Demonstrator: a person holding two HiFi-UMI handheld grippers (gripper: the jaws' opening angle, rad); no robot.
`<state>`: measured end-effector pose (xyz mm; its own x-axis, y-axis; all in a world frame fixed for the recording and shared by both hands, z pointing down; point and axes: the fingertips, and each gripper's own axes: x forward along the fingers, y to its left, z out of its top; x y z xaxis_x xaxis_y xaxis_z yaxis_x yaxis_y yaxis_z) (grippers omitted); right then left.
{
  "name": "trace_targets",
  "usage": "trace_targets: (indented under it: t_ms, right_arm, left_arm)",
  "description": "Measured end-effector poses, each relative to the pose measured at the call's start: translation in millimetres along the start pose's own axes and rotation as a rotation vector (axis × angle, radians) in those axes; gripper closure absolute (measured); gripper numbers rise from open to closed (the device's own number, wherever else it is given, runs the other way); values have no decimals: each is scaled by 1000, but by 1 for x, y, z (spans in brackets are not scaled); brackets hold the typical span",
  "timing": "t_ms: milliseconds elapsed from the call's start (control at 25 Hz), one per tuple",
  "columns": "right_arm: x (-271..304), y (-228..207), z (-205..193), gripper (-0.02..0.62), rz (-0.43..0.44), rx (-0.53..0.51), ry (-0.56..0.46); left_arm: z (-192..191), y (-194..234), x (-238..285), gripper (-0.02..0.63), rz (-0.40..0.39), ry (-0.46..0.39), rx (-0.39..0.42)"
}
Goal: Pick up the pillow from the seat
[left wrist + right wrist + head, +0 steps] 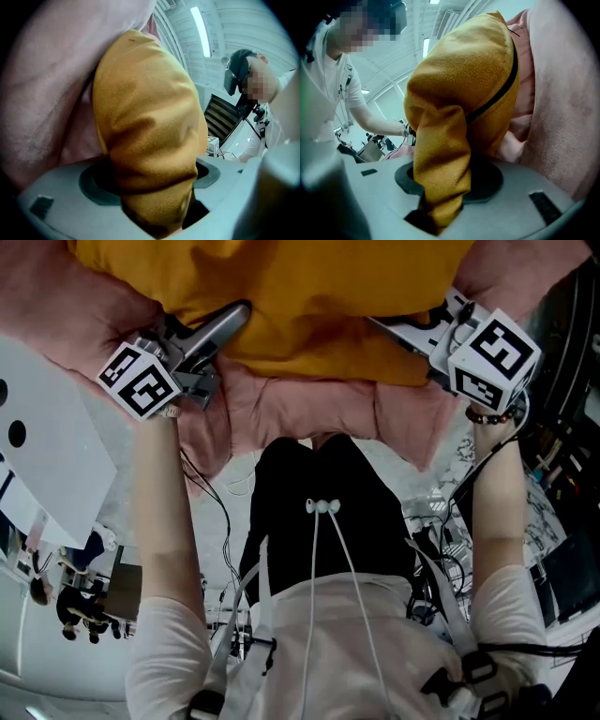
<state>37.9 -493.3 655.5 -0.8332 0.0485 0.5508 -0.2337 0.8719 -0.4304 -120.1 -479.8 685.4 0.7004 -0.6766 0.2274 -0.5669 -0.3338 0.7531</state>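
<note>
The pillow [281, 296] is mustard-yellow soft cloth with a dark zip seam, lying on the pink seat cover [309, 409]. The left tongs [230, 320] are clenched on one bunched end and the right tongs [403, 329] pinch a fold of the other. Its long axis runs from one pair of tongs to the other. Pink cloth crowds each pair's outer side; the inner sides are open.

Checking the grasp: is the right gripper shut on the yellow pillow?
Shut: the right gripper pinches a bunched corner of the pillow.
</note>
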Motion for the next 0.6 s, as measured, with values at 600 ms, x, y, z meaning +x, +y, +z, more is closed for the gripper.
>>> trace_targets:
  t_ms: [600]
  right_arm:
    - [-23,42,18,440,-13,-61,-67]
  left_arm:
    - [11,-46,-29,279,-24,-77,8]
